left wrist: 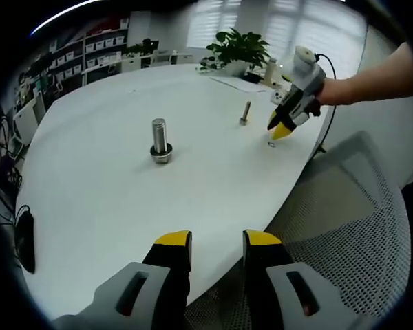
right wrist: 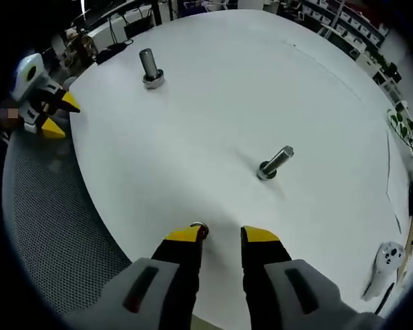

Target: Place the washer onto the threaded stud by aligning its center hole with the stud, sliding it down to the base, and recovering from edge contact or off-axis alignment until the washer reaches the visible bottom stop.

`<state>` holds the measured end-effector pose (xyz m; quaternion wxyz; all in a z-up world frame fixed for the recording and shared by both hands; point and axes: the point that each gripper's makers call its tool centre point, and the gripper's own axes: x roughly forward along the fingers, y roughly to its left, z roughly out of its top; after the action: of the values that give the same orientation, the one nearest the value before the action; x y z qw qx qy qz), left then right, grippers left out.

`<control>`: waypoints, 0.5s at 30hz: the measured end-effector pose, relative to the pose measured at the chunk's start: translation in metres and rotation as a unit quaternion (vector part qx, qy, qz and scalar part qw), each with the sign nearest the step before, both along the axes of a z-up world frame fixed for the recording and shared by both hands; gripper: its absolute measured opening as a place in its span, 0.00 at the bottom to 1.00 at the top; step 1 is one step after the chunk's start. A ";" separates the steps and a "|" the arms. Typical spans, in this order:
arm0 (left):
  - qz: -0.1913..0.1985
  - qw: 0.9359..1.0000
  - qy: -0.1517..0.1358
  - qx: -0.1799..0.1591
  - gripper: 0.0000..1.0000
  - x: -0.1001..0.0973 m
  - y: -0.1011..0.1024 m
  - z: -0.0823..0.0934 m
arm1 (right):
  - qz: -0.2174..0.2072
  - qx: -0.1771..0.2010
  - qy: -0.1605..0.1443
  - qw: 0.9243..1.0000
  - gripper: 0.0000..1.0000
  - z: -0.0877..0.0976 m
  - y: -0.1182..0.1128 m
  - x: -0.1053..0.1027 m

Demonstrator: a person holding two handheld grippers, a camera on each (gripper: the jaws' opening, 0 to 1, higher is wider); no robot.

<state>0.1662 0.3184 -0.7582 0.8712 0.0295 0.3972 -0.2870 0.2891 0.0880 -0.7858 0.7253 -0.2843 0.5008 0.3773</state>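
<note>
White and broad, the round bench (left wrist: 124,199) takes up most of the left gripper view, with shelving at the upper left, a potted plant (left wrist: 239,47) at the top centre and a mesh chair (left wrist: 358,220) off its lower right edge.

Going left to right in that view: a thick bolt (left wrist: 160,139) stands upright at centre left on its wide head; a thinner threaded stud (left wrist: 245,113) stands right of centre; just right of it the right tool (left wrist: 281,130) comes in, held by a person's hand, its yellow tips close over a small washer (left wrist: 271,144) lying flat near the bench edge. At the bottom, the left tool (left wrist: 217,240) hangs with its jaws apart and nothing between them.

In the right gripper view the left tool (right wrist: 49,113) sits at the far left over the chair, the thick bolt (right wrist: 150,67) at upper left, the washer (right wrist: 199,225) against the left fingertip of the right tool (right wrist: 216,235), and the stud (right wrist: 275,163) right of centre. The jaws stand apart; the washer touches one tip but is not clamped.

By my judgement the task is barely begun: the washer is not yet picked up, and lifting, aligning and sliding down all remain. Open bench lies between washer and stud; the nearby bench edge is the main hazard.
</note>
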 end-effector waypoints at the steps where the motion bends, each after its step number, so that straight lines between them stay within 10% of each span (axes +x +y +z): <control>1: 0.000 1.000 0.000 0.000 0.28 0.000 0.000 0.000 | 0.000 0.000 0.001 1.000 0.25 -0.001 0.000 0.000; 15: 0.001 1.000 0.003 0.003 0.28 0.000 0.000 -0.001 | 0.014 0.006 0.011 1.000 0.26 -0.004 0.005 -0.014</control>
<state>0.1660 0.3189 -0.7594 0.8701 0.0303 0.4008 -0.2853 0.2750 0.0926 -0.7898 0.7158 -0.2831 0.5026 0.3935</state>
